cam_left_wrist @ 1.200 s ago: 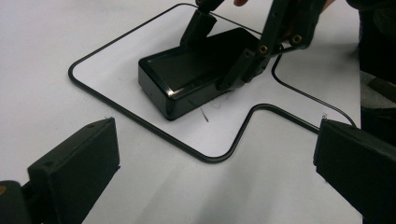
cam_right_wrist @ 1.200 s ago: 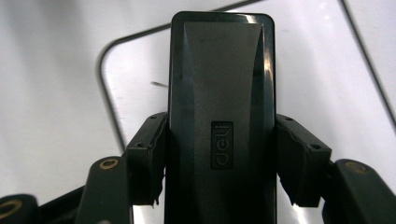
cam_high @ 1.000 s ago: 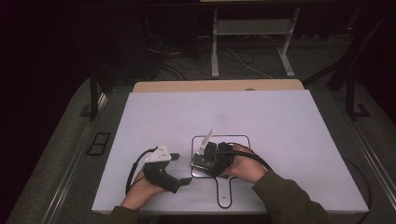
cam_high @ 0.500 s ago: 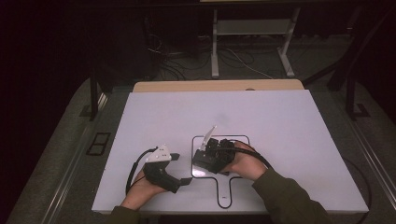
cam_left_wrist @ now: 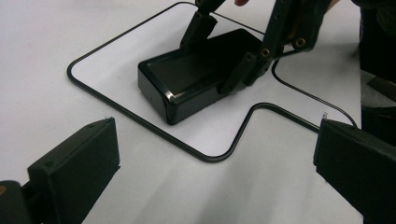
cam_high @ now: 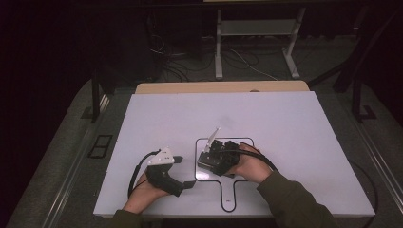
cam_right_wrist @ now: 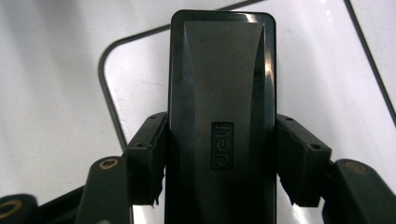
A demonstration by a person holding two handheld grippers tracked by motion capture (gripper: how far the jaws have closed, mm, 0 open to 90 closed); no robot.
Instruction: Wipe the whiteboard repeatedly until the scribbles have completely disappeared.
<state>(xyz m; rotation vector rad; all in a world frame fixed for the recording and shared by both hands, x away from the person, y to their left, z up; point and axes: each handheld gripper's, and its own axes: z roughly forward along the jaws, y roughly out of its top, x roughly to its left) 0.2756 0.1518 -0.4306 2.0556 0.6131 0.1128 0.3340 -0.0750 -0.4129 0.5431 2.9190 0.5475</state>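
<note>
A black Dell power adapter point(cam_high: 205, 162) lies flat on the white table inside a black outline point(cam_high: 228, 203) drawn on it. My right gripper point(cam_high: 212, 156) is shut on the adapter, one jaw pressed to each long side. The right gripper view shows the adapter point(cam_right_wrist: 222, 84) running away from the camera between the pads point(cam_right_wrist: 148, 154) of my right gripper point(cam_right_wrist: 222, 161). To its left, my left gripper point(cam_high: 184, 171) rests open and empty on the table. In the left gripper view the adapter point(cam_left_wrist: 187, 79) lies ahead of my left gripper point(cam_left_wrist: 215, 179).
The white table point(cam_high: 285, 133) spreads wide around the outline. A tan board edge point(cam_high: 223, 87) runs along its far side. Beyond it stand a metal frame point(cam_high: 256, 42) and cables on a dark floor. Black cables trail from both grippers.
The right hand and its gripper have shifted slightly over the adapter, which stays inside the outline. The left gripper has not moved.
</note>
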